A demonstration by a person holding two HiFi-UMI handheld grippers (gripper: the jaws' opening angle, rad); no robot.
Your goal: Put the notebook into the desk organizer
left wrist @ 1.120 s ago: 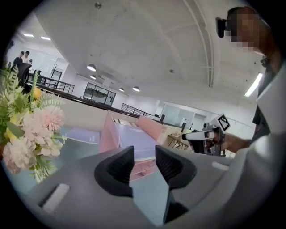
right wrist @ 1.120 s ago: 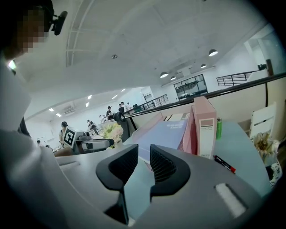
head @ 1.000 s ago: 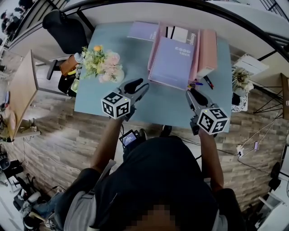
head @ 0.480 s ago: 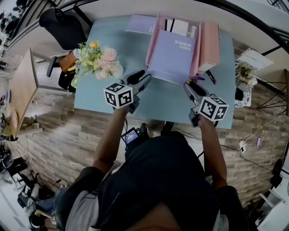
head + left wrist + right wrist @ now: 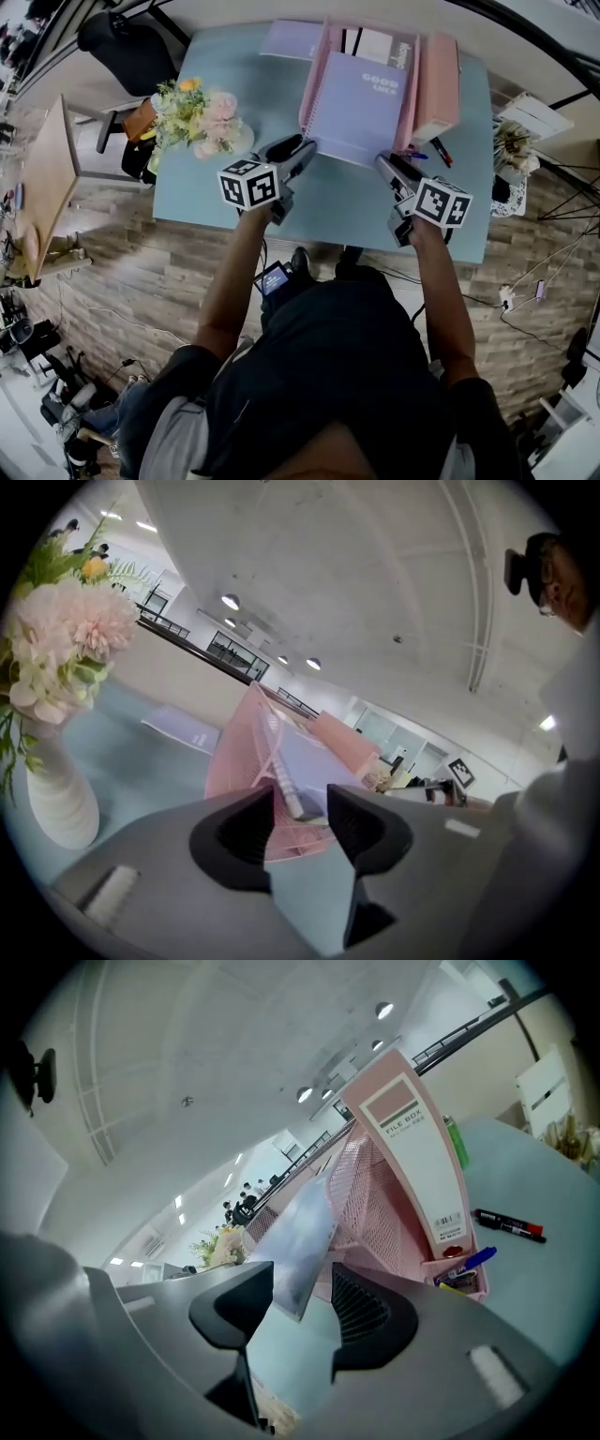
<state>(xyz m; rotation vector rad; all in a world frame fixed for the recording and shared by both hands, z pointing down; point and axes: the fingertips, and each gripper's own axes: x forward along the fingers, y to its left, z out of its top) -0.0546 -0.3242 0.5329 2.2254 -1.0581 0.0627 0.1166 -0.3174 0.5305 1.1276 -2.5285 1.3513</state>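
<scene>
A lavender spiral notebook [image 5: 361, 108] leans inside the pink mesh desk organizer [image 5: 317, 75] at the back of the light-blue table [image 5: 216, 202]. My left gripper [image 5: 302, 147] is at its lower left corner. In the left gripper view the notebook's spiral end [image 5: 286, 791] shows in the gap of the left gripper [image 5: 300, 801], whose jaws stand apart without pressing it. My right gripper [image 5: 382, 165] is at the lower right corner. Its jaws are opening, and the notebook's corner [image 5: 302, 1251] hangs loose between the jaws of the right gripper [image 5: 302, 1286].
A white vase of flowers [image 5: 202, 117] stands left of the left gripper. A pink file box [image 5: 438, 84] stands at the organizer's right, with pens [image 5: 431, 155] beside it. A second lavender notebook [image 5: 292, 39] lies flat at the back. A red marker [image 5: 508, 1225] lies on the table.
Both grippers have moved forward over the table, up to the lower corners of the leaning notebook. The notebook has stayed in the organizer.
</scene>
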